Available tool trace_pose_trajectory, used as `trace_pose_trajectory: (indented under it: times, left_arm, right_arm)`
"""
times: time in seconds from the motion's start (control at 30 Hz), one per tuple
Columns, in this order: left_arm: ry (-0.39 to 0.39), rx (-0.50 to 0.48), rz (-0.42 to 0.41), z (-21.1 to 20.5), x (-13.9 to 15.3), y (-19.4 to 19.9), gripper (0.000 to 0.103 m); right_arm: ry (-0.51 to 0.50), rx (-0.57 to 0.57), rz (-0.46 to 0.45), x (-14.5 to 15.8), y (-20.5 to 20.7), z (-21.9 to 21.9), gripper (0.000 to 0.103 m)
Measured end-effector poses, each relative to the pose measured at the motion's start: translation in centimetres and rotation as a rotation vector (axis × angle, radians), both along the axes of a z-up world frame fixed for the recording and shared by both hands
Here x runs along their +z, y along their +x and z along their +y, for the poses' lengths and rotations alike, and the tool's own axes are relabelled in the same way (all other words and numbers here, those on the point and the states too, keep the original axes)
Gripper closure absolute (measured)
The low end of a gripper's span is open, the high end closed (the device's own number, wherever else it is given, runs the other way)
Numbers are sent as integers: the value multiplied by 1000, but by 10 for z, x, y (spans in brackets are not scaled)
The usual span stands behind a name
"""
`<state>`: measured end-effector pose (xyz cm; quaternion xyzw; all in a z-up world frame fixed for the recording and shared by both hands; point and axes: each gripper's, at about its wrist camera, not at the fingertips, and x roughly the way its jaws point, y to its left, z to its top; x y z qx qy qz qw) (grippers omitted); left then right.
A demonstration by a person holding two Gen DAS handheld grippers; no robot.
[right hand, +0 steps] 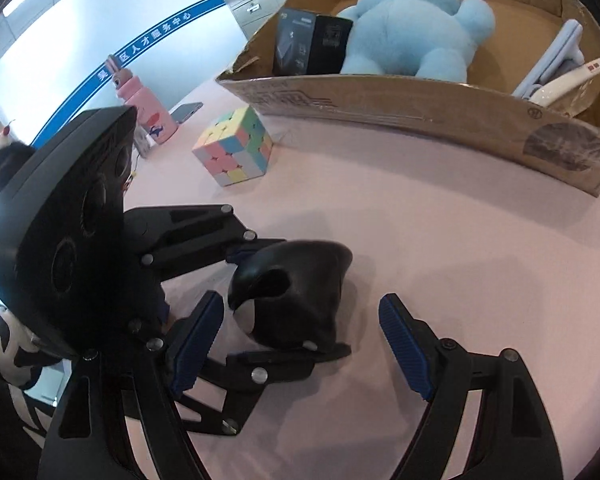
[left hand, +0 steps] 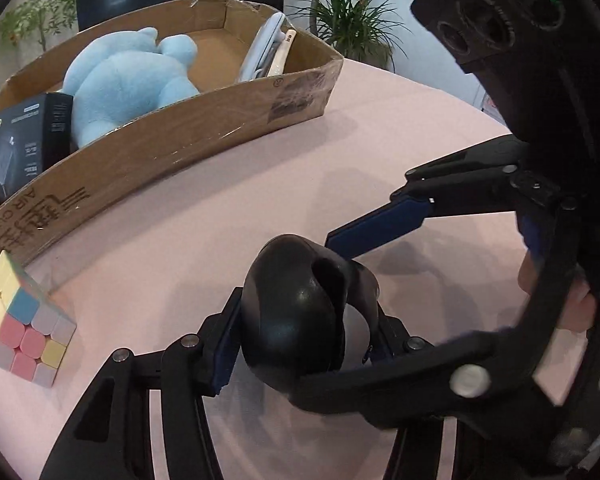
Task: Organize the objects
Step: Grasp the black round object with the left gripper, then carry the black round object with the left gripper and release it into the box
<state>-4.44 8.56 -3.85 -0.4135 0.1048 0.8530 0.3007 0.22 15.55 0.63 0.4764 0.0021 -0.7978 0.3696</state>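
Observation:
A black vertical mouse sits on the pink table. My left gripper is shut on the mouse, one pad on each side; it also shows in the right wrist view. My right gripper is open, its blue pads spread on either side of the mouse. It enters the left wrist view from the right. A pastel puzzle cube stands on the table beside the cardboard box.
The box holds a blue plush toy, a black carton and white gadgets. A pink bottle and a phone stand at the table's far edge.

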Motion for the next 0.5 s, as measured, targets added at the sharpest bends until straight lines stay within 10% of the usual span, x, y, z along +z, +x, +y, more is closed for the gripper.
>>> trace_pose_trajectory:
  times: [0.1,0.5]
  left_arm:
    - [41,-17,-27,-8,-1,-1,39]
    - [85,30,-20,-16,6,-3,34]
  right_arm:
    - [-3,7,-23,-5,-3,2,50]
    - [-17,-29,-43,-8,-9,10,50]
